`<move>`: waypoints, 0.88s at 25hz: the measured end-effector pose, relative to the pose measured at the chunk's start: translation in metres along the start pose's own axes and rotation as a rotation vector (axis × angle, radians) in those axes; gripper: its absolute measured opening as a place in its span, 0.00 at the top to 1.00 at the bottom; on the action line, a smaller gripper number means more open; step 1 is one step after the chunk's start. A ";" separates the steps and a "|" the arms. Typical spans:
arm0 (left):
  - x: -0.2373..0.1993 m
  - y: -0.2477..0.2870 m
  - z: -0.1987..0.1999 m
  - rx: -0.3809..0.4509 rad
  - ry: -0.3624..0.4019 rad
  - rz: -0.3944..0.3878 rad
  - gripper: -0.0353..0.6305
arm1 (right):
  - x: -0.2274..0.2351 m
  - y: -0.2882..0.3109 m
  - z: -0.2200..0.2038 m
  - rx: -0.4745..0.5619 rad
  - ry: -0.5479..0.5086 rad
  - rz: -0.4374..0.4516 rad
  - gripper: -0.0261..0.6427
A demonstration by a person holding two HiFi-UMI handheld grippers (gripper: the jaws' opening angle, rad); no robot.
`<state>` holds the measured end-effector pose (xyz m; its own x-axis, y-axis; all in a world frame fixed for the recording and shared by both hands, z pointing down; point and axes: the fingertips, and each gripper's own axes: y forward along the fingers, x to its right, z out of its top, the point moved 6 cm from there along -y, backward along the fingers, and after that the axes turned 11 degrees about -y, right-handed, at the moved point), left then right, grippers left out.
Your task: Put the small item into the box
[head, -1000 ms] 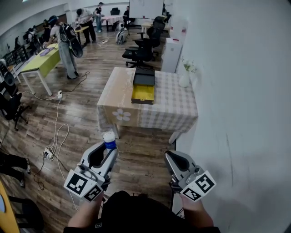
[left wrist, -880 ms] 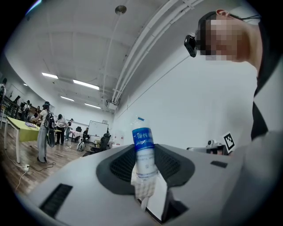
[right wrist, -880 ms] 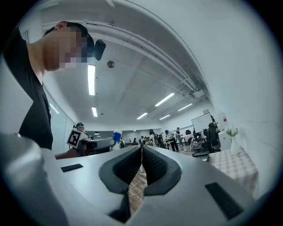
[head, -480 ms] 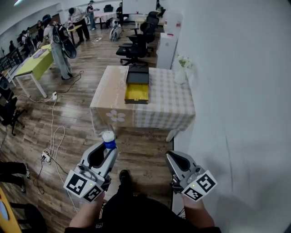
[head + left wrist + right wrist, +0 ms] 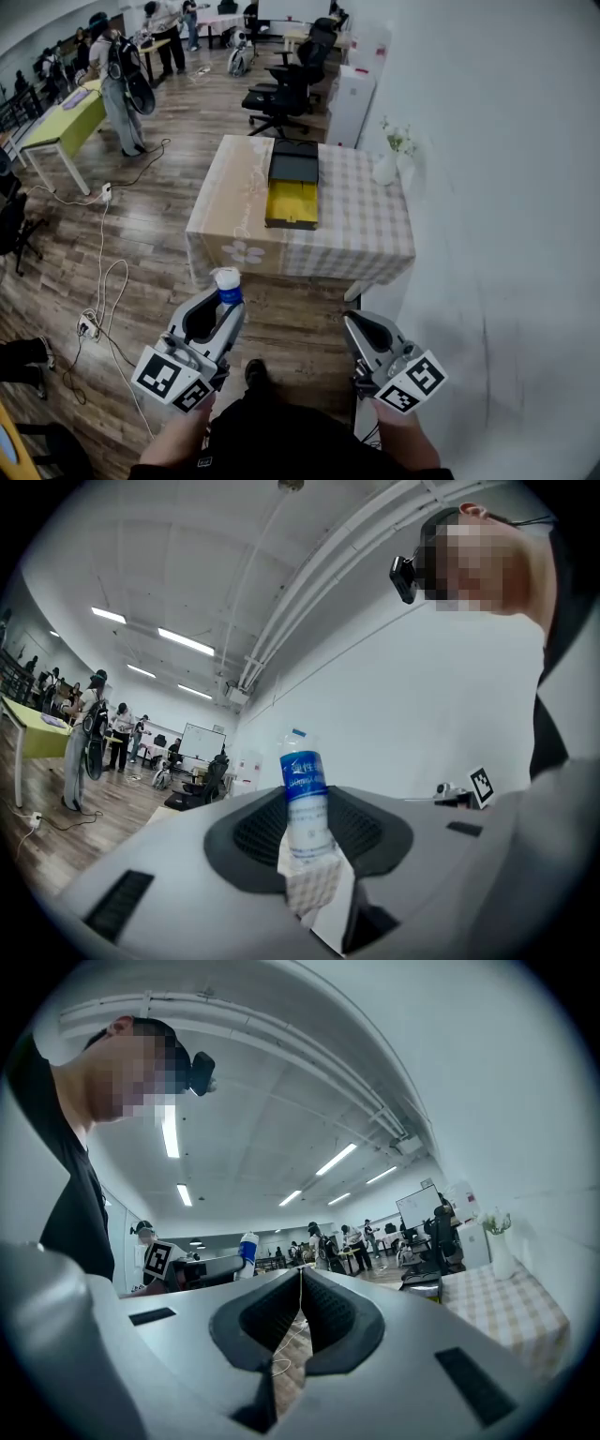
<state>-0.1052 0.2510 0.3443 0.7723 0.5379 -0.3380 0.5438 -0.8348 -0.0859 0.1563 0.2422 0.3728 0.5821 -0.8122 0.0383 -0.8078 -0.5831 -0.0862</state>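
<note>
Wood-plank floor (image 5: 159, 220) of an open office fills most of my head view, and a white wall (image 5: 506, 187) runs close along the right gripper's outer side. What I am carrying is the small bottle (image 5: 226, 283), clear with a blue label and a white cap. It stands upright between the jaws of the left gripper (image 5: 225, 304), which are clamped on its lower body, so the label and cap rise above the fingertips. The right gripper (image 5: 360, 324) is level with the left one and well apart from it. Its jaws are pressed together with nothing between them.

Ahead of both grippers, well apart from them, the box (image 5: 292, 202) lies open on a table (image 5: 361, 234). Its inside is yellow and its dark lid is thrown back on the far side. It sits roughly between the lines the two grippers point along. The table has a checked cloth with a flower print on the near hanging edge. A white vase of flowers (image 5: 386, 165) stands ahead of the right gripper, near the wall.

Beyond the table I see black office chairs (image 5: 286, 98) and a white cabinet (image 5: 354, 111). Far off on the left gripper's outer side, a person with a backpack (image 5: 117, 84) stands beside a green table (image 5: 61, 117). A white cable (image 5: 103, 281) trails over the floor nearer that gripper.
</note>
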 end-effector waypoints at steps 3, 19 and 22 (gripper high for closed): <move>-0.028 0.012 0.011 0.006 -0.002 0.002 0.74 | 0.008 0.032 0.001 -0.009 -0.002 0.013 0.91; -0.149 0.024 0.061 0.063 -0.028 0.012 0.74 | 0.025 0.162 0.016 -0.025 -0.048 0.035 0.91; -0.162 0.028 0.064 0.066 -0.031 -0.003 0.74 | 0.027 0.175 0.016 -0.025 -0.057 0.023 0.91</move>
<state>-0.2362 0.1333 0.3362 0.7594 0.5376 -0.3664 0.5227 -0.8395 -0.1485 0.0323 0.1190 0.3427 0.5671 -0.8234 -0.0199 -0.8227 -0.5651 -0.0617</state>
